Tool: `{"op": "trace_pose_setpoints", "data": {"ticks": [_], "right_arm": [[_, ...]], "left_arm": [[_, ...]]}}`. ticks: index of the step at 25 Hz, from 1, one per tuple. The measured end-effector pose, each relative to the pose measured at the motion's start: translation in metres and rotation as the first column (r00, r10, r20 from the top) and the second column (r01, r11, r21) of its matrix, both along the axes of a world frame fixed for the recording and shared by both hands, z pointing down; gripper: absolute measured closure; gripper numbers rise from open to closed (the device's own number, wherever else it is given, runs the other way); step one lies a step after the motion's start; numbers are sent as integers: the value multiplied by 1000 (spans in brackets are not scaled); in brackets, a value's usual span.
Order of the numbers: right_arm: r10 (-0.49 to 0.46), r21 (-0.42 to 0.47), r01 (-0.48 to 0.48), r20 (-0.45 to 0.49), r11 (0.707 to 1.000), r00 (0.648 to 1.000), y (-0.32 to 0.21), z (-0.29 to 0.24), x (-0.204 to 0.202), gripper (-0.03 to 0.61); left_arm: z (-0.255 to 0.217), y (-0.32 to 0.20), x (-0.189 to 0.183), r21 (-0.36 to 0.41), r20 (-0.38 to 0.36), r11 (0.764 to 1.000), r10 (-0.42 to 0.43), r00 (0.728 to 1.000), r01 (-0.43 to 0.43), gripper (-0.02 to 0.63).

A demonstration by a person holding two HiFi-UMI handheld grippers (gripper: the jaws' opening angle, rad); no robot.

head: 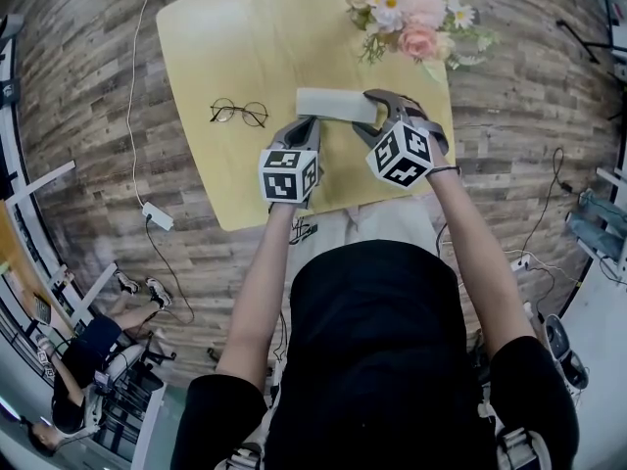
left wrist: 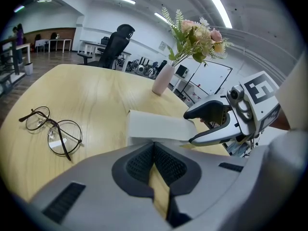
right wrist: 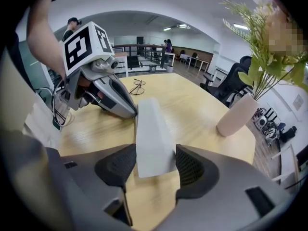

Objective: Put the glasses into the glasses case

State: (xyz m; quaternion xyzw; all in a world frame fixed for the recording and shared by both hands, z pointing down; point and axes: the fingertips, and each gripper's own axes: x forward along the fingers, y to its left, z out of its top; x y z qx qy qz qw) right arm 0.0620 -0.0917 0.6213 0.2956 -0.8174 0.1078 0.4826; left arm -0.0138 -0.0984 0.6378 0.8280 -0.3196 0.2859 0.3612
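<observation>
Head view, round thin-wire glasses (head: 239, 113), pale oblong glasses case (head: 331, 105), right gripper (head: 363, 115) fingers clamping it, left gripper (head: 311, 121) fingers closed.

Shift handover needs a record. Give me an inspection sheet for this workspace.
Surface: yellow wooden table, in good view.
Job's things: glasses lying on the table, apart from the case; white glasses case lying flat, apparently closed.
Clutter: vase of flowers at the table's far edge.
Grippers: left gripper tongs together, empty, tip at the case's left end; right gripper tongs against both sides of the case's right end.
Cables: white cable and plug block on the floor left of the table.
Surroundings: wood-plank floor; office chair; seated person.
</observation>
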Motion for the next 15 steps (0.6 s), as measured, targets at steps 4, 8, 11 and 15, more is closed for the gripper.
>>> {"op": "trace_pose_setpoints", "data": {"ticks": [4,8,11,15], "right_arm": [[-1,30,2,-25,1000,1000,1,-5,-3,322],[10,65,-8,-29,998,1000,2,-17,-4,389],[18,78,-16,-26,997,1000,0,-23,-4,440],[29,105,-24,-41,994,999,-3,-29,-4,477]], "left_arm": [[0,0,-1,-3,1,1000,12,1000,-12,591],[0,0,-1,-5,9,1000,17,1000,-17,591],[0,2,-1,-17,18,1000,20,1000,-20,591],[-8,7,1,-5,14,999,49,999,-49,591]]}}
